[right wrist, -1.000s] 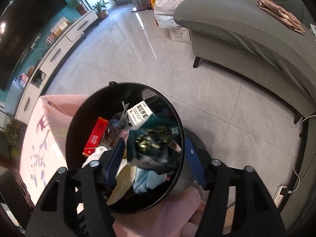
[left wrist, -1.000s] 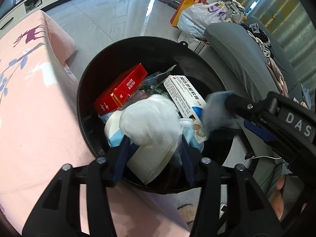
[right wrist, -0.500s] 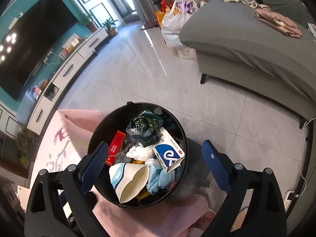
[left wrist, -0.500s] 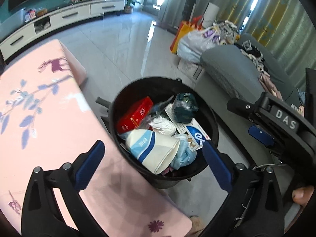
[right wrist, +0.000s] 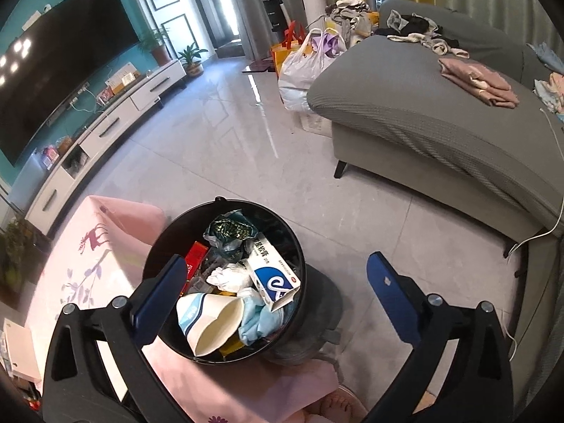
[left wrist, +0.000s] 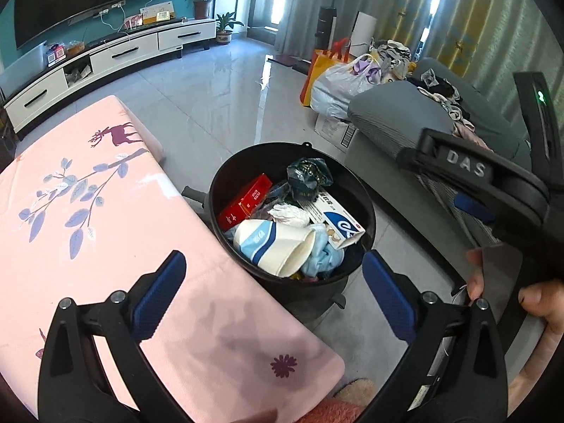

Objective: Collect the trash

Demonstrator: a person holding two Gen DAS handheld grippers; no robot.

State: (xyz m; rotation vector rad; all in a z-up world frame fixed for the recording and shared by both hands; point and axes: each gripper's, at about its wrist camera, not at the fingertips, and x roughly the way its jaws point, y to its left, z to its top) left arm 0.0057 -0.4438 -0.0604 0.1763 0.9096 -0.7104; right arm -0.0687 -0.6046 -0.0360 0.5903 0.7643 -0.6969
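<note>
A black round trash bin (left wrist: 243, 165) stands on the floor beside the pink table; it also shows in the right wrist view (right wrist: 165, 236). In it lie a red box (left wrist: 243, 202), a crumpled white tissue (left wrist: 289, 214), a paper cup (left wrist: 275, 246), a blue-and-white carton (left wrist: 340, 220) and a dark crumpled wrapper (left wrist: 308, 176). My left gripper (left wrist: 273, 296) is open and empty, above and in front of the bin. My right gripper (right wrist: 275, 296) is open and empty, above the bin; its body shows at the right in the left wrist view (left wrist: 476, 183).
The pink patterned table (left wrist: 88, 211) lies left of the bin. A grey sofa (right wrist: 440, 123) with clothes stands at the right. Bags (right wrist: 306, 56) sit at the far end of the sofa. A white TV cabinet (left wrist: 105, 56) runs along the far wall.
Both grippers opened and drew back up from the bin. The white tissue left my left gripper and the dark wrapper left my right gripper; both now lie in the bin.
</note>
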